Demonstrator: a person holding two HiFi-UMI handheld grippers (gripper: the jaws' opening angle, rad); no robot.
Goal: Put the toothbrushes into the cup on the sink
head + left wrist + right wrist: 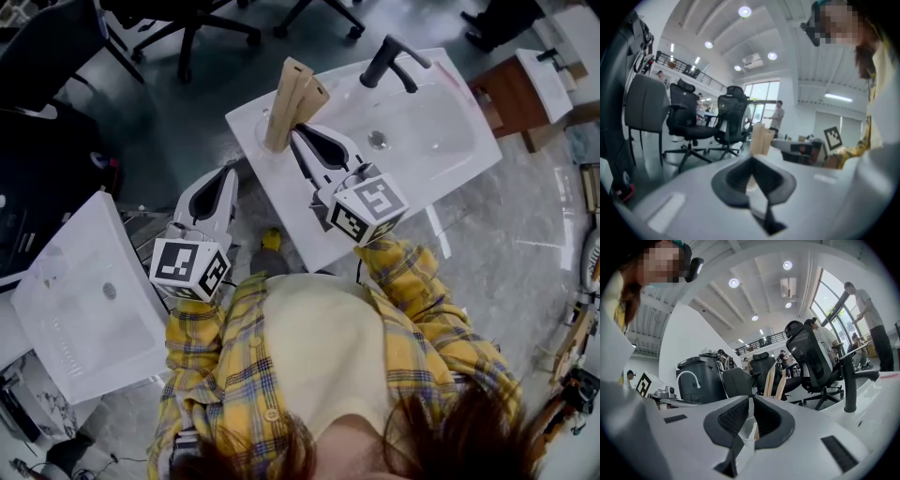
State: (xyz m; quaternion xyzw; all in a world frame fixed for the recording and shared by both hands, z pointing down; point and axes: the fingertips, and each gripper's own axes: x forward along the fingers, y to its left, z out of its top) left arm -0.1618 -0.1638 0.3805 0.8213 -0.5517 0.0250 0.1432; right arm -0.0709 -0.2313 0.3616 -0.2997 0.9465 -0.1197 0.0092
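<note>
Pale wooden toothbrushes (292,98) stand upright, leaning, in a white cup (262,129) on the near left corner of the white sink (441,150). My right gripper (298,134) lies level over the sink and points at the cup's foot. A narrow gap shows between its jaws and nothing is held. Its own view shows the toothbrushes (774,378) just beyond the tips, with the cup (750,426) seen through the gap. My left gripper (225,176) hangs off the sink's left side, shut and empty. The toothbrushes (761,138) show far ahead of it.
A black faucet (392,58) rises at the sink's back, with the drain (378,140) in the bowl. A second white basin (84,300) lies at lower left. Office chairs (187,28) stand beyond. A wooden cabinet (511,94) is at upper right. A person (872,324) stands at the far right.
</note>
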